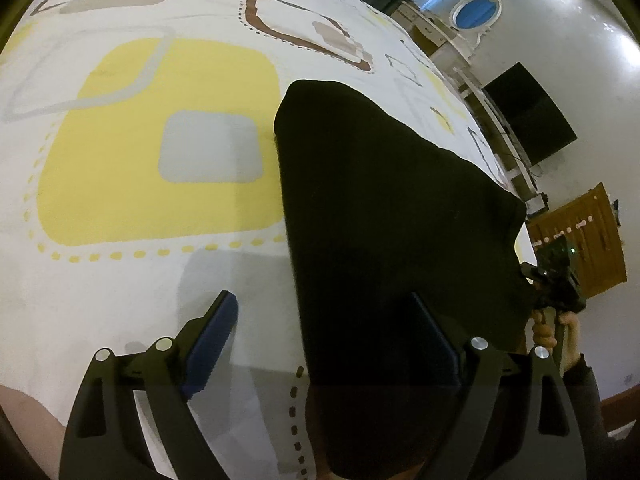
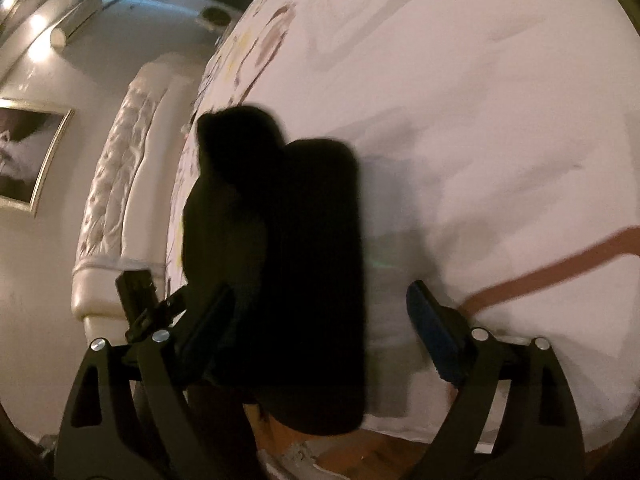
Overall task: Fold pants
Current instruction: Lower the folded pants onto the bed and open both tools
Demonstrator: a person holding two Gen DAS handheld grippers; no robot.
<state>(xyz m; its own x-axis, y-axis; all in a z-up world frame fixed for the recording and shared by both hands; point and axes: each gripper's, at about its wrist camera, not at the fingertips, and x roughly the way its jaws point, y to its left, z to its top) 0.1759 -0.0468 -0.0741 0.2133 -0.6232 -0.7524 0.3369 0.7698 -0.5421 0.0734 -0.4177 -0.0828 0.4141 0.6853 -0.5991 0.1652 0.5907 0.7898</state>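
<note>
We had one pair of black pants on the patterned bedsheet, near the bed's edge, already doubled into a compact dark slab. Probably parked at the edge so both tools could reach it without leaning over the mattress.

Left gripper: jaws spread wide, holding nothing. Its left blue pad sat over bare sheet, the right finger over the fabric, so the jaws straddled the pants' near edge; contact with the cloth we couldn't tell.

Right gripper: also wide open, empty. The folded bundle sat between its fingers, nearer the left one, untouched by the right pad. That view was motion-blurred, so fine contact we couldn't call.

Our read: both tools were open either side of the stack to square it up or take the next fold.

Count: one garment, two grippers, two blue pads each. Also one padded headboard, one framed picture, one wall TV.
</note>
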